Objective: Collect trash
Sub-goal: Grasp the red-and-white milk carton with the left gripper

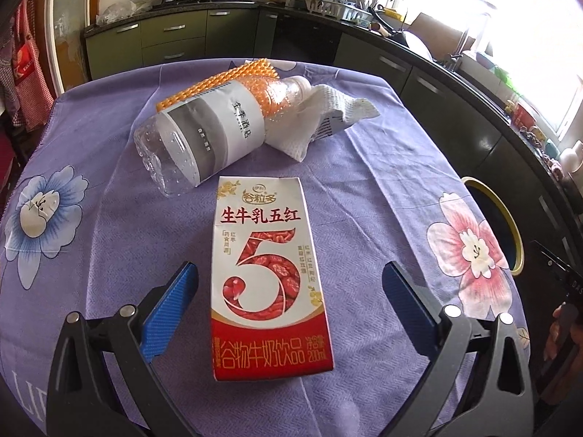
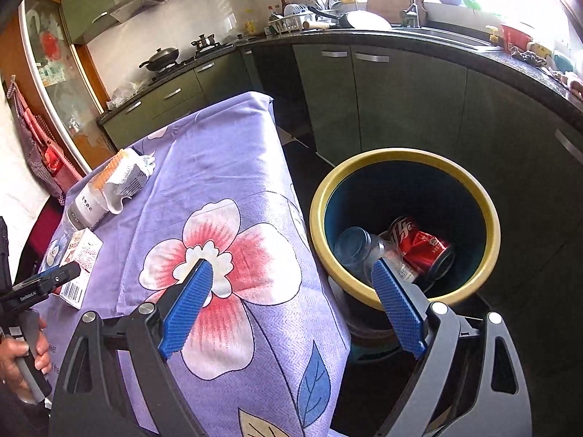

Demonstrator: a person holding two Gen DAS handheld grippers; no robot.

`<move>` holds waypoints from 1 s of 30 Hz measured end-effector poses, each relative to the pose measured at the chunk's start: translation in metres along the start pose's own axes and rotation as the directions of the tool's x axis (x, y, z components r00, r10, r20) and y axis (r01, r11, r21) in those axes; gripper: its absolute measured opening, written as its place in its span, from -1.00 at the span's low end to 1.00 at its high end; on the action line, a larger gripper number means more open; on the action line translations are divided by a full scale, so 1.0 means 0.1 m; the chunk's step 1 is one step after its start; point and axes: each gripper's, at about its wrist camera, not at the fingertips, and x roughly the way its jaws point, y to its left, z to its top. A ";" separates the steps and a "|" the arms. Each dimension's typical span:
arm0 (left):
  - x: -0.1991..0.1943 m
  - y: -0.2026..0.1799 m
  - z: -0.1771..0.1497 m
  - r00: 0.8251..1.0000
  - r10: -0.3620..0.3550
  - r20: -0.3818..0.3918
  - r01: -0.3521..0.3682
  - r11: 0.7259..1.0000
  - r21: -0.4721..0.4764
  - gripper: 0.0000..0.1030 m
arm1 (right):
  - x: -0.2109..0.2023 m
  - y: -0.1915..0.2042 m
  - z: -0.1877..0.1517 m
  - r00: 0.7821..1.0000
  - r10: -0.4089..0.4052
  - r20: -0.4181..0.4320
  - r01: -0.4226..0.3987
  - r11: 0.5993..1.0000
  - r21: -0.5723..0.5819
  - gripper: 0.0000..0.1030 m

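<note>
The left tool (image 1: 289,291) gapes wide around the milk carton (image 1: 267,280) lying flat on the surface (image 1: 382,189), not gripping; the pick-up is in hand, so next close squarely. The right tool (image 2: 291,291) hangs open, empty, near the bin (image 2: 404,160) at right

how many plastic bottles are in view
2: one clear bottle lies on the table beside the milk carton; one bottle is in the bin. More may be hidden there.

The left gripper (image 1: 289,276) straddles the milk carton (image 1: 267,280) — fingers spread, not touching it; beyond the carton lie a plastic bottle (image 1: 215,134) and crumpled tissue (image 1: 328,116).
</note>
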 end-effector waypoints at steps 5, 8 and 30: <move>0.11 0.02 0.06 0.999 0.034 -0.014 -0.034 0.999 -0.003 0.82 | 0.10 -0.03 -0.01 1.000 0.014 -0.014 -0.014 1.000 0.011 0.71; 0.15 0.02 0.07 0.999 0.040 -0.032 -0.040 0.999 -0.003 0.48 | 0.11 -0.10 -0.02 1.000 0.015 -0.017 -0.015 1.000 0.022 0.71; -0.24 -0.22 0.09 1.000 -0.024 0.019 0.023 0.997 0.070 -0.02 | -0.05 -0.21 -0.02 1.000 0.013 0.017 -0.014 0.999 0.049 0.71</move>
